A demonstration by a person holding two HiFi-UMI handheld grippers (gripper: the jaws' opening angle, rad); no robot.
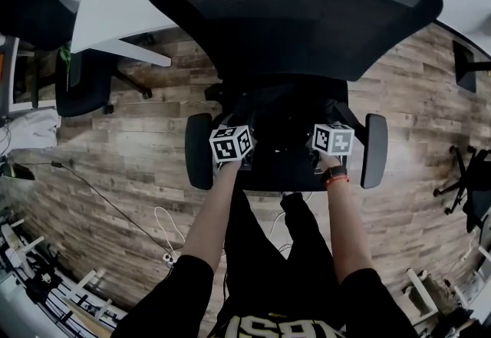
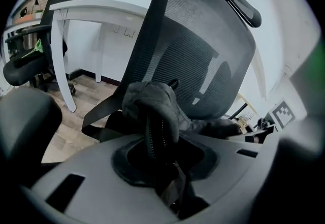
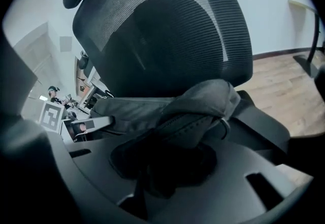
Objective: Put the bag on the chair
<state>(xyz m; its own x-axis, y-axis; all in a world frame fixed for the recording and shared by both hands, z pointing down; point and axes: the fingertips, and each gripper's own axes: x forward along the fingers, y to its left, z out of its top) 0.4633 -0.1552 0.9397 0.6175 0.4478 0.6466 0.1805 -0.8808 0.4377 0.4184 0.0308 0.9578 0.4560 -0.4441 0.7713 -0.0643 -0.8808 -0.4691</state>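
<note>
**Hazards**

1. Left armrest [image 1: 198, 151], left of centre in the head view: a loose strap [image 2: 101, 108] hangs from the bag [image 1: 284, 126] on this side. It could catch on the armrest and pull the bag askew.
2. Left gripper [image 2: 160, 167]: the jaws are nearly together and pinch a fold of the bag along its zipper [image 2: 152, 131]. The bite is small, so the cloth could slip out if the load shifts.
3. The bag sits mid-frame between the two grippers, over the seat [image 1: 280, 172] and in front of the backrest [image 1: 307, 14]. Whether its underside touches the seat cannot be told (dark on dark). Letting go too early would drop it, and it could roll off the front edge.
4. Right gripper [image 3: 157, 167]: the jaws are also nearly together and clamp bunched cloth at the bag's other end. If one gripper lets go before the other, the bag will swing.
5. Right armrest [image 1: 374, 150]: it stands close to the right gripper, so a knock is possible.

**Materials and shapes**

- Floor [image 1: 115, 168]: wood-grain planks, matte.
- Bag: soft black fabric, limp and creased, with a toothed zipper and a small metal ring [image 3: 225, 125].
- Backrest: black open mesh in a curved frame.
- Armrests: smooth, rounded black pads.
</note>
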